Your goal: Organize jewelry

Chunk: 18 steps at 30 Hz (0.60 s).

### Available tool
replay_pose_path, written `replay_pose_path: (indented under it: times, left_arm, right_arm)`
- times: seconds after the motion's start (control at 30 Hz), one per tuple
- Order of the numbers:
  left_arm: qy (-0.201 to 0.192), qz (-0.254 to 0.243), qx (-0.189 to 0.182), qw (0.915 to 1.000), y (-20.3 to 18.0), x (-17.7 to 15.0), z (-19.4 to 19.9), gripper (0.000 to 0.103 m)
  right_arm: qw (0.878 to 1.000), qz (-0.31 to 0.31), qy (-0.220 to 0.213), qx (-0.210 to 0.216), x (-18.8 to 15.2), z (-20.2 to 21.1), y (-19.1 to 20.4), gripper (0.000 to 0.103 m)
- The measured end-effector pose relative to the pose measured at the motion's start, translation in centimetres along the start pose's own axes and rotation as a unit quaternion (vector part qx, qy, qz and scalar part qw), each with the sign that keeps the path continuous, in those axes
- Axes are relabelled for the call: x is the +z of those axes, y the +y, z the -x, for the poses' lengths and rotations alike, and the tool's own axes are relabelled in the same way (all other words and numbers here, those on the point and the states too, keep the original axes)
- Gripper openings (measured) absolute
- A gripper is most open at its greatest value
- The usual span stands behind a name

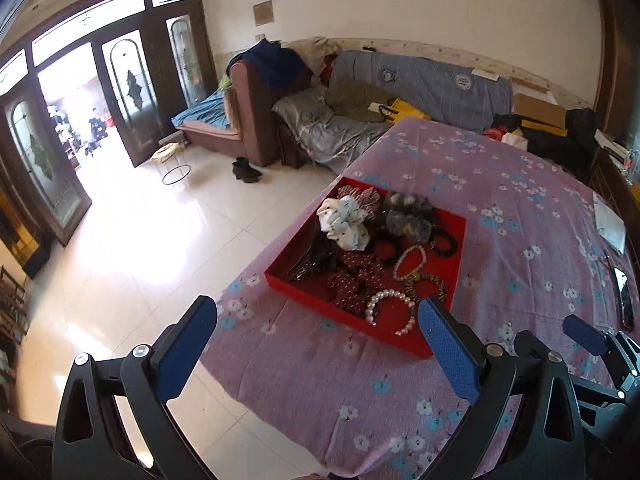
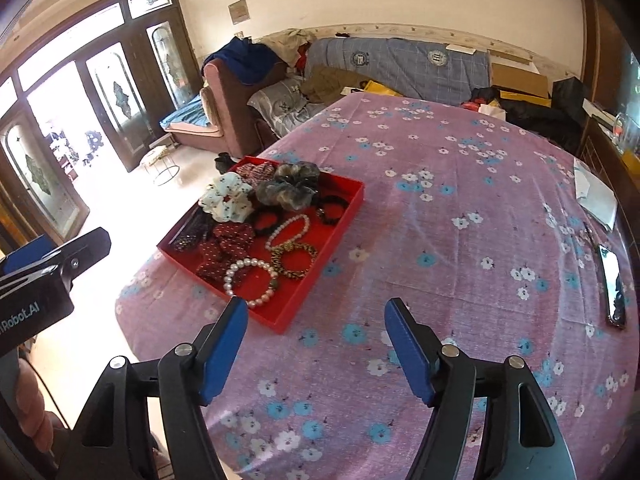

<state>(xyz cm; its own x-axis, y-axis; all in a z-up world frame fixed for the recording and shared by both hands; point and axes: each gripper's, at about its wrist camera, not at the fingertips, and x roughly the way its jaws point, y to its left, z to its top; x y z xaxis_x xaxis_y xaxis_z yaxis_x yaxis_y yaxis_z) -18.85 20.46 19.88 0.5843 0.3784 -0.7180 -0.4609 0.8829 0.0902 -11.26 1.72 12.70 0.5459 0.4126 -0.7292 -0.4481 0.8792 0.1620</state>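
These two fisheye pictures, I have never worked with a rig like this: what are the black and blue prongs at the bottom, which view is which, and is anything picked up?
There is no robot arm. A person holds a two-finger gripper in each hand, and a camera on each looks forward along its fingers. The prongs are those fingers, black with blue pads.

One picture is from the left gripper, the other from the right gripper; each also catches the other gripper at its edge.

Both look down at a table under a pink flowered cloth. On it sits a red tray holding scrunchies, among them a white scrunchie, and bracelets, including a pearl bracelet at the near end. A phone lies at the right edge.

Both grippers are open and hold nothing.
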Motion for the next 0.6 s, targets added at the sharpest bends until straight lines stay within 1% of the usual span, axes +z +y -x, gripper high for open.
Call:
replay_pose_path:
  times: [0.07,0.2,0.4,0.6]
  left_arm:
    - [0.003,-0.001,0.006,1.0000,0.1,0.0,0.0,0.101]
    - [0.010,0.002,0.010,0.9999,0.1,0.0,-0.2,0.101]
    - [0.025,-0.003,0.008,0.9997,-0.6,0.1,-1.3,0.101]
    - [0.042,-0.012,-0.001,0.9991,-1.4,-0.1,-2.8,0.101]
  right_arm:
    - [1.000,0.003,-0.001,-0.004,-0.1,-0.2,0.0,0.080]
    - [1.000,0.014,-0.002,-0.004,-0.1,-0.7,0.3,0.081]
    - [1.000,0.024,0.017,0.000,-0.2,-1.8,0.5,0.082]
    - [0.999,0.020,0.037,-0.004,-0.5,-3.1,0.1,0.083]
